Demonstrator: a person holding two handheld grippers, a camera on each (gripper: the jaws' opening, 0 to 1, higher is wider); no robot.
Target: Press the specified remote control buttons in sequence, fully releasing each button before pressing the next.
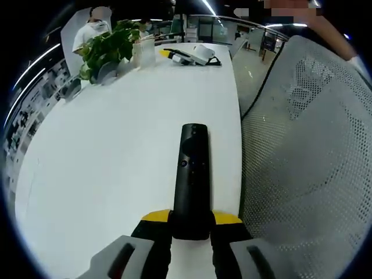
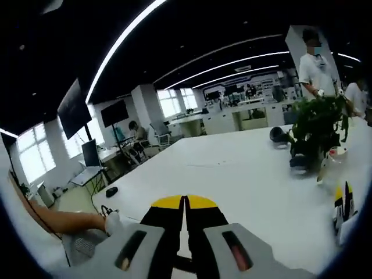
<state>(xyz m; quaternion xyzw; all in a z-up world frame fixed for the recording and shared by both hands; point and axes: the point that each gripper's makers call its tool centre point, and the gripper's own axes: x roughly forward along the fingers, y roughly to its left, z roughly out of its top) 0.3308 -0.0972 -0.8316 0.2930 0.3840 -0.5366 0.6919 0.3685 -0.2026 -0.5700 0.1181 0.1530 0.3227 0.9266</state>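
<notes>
In the left gripper view the left tool [image 1: 190, 224] rises from the bottom centre of the frame with its yellow-tipped jaws clamped on the near end of a black remote control [image 1: 191, 174], one jaw on each long side. The remote control points straight up the frame away from the camera, its button face showing, with a round button cluster on the upper part; whether it rests on the white tabletop [image 1: 116, 151] or is held just above it cannot be told. To the right of the remote control, past the tabletop edge, a grey mesh chair back [image 1: 314, 151] takes up the right side of the frame. At the upper left of the frame a leafy green plant [image 1: 107, 46] stands on the tabletop, with a person in white [image 1: 90, 32] behind it, and at the upper centre lies a white and yellow device [image 1: 195, 55] with a black cable. In the right gripper view the right tool [image 2: 185, 212] sits at the bottom centre with its yellow-tipped jaws pressed together and nothing between them, above the white tabletop [image 2: 232, 168]. The plant [image 2: 317, 131] stands at the right of that frame, a person in white [image 2: 317, 67] behind it at the upper right, and a bare forearm [image 2: 64, 221] lies at the lower left.
</notes>
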